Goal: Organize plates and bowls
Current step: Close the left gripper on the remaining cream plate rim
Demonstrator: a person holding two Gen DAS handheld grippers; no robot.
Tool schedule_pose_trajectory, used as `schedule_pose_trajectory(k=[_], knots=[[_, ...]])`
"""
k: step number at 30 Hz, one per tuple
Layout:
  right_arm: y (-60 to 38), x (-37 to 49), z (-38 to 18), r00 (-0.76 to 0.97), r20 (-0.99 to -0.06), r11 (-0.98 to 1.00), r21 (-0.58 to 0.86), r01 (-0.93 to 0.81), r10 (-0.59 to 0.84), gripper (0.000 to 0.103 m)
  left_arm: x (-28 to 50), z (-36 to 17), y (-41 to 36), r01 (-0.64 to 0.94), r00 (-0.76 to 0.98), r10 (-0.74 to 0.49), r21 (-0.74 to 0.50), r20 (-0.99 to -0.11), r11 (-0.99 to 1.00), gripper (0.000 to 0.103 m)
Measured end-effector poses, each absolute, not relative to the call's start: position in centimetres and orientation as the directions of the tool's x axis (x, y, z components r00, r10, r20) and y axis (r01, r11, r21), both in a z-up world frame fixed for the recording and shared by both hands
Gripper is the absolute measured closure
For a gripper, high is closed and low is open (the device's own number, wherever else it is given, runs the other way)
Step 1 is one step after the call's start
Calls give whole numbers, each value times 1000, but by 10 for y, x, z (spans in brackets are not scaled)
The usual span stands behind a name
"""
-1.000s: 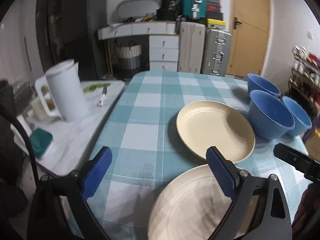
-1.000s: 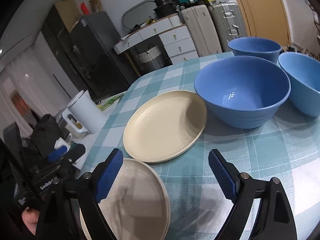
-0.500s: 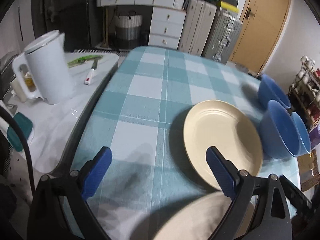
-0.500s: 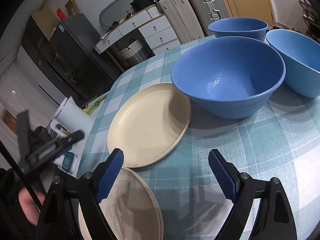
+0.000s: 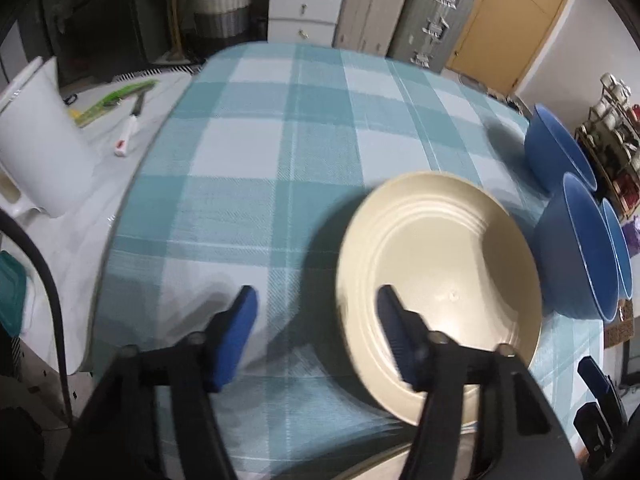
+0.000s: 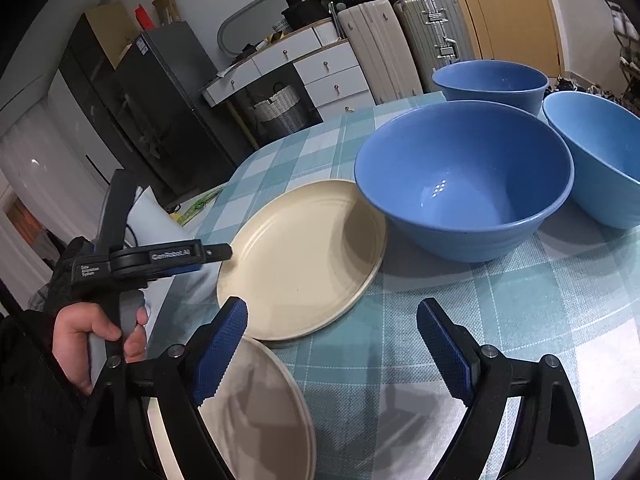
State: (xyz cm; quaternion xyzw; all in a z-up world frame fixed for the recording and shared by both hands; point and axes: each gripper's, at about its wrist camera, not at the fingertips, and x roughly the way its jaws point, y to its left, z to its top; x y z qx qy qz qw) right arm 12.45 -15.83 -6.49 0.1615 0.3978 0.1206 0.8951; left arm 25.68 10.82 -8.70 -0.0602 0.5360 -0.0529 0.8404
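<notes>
I'm on the plates first — my left tool [image 5: 316, 320] is angled down over the near-left rim of the far plate [image 5: 440, 264], one blue pad over the plate's inside and the other out over the checked cloth, so the rim sits between them. The jaws are closing, but I can't see either pad pressing on the rim yet, so I count nothing as gripped. That cream plate lies flat on the worktop [image 5: 280, 160], its far edge just beside the middle bowl [image 6: 464, 184]. A second cream plate [image 6: 256, 408] lies nearer me at the worktop's edge, partly under my right tool [image 6: 332, 336], which hangs spread wide with nothing in it. The other two blue bowls — the back bowl [image 6: 490, 80] and the right-hand bowl [image 6: 600, 160] — stand close together behind and beside the middle one, all upright and unstacked. As I judge it, the step in hand is taking hold of the far plate so it can go together with the near one. The next move calls for lowering the outer pad enough to get under the lip, pinching firmly, then lifting level and clear of the bowl beside it. The rim is thin and the glaze looks slick, so a shallow bite could slip. The bowls look like they still wait for nesting.
</notes>
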Motion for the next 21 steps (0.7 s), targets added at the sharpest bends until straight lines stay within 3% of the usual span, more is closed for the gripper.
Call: schedule_pose_trajectory(k=[5, 7, 13, 21], knots=[[-156, 123, -61, 657, -665, 917, 385, -105, 354, 14, 259, -95, 103, 37, 390, -148, -145, -909, 989, 82], [-157, 122, -59, 661, -661, 917, 383, -110, 355, 14, 258, -97, 103, 37, 377, -170, -168, -911, 985, 87], [-158, 121, -60, 652, -661, 910, 399, -112, 370, 14, 254, -95, 100, 34, 374, -158, -156, -914, 987, 97], [-159, 120, -62, 647, -662, 907, 405, -116, 379, 14, 252, -94, 106, 23, 365, -142, -143, -920, 989, 97]])
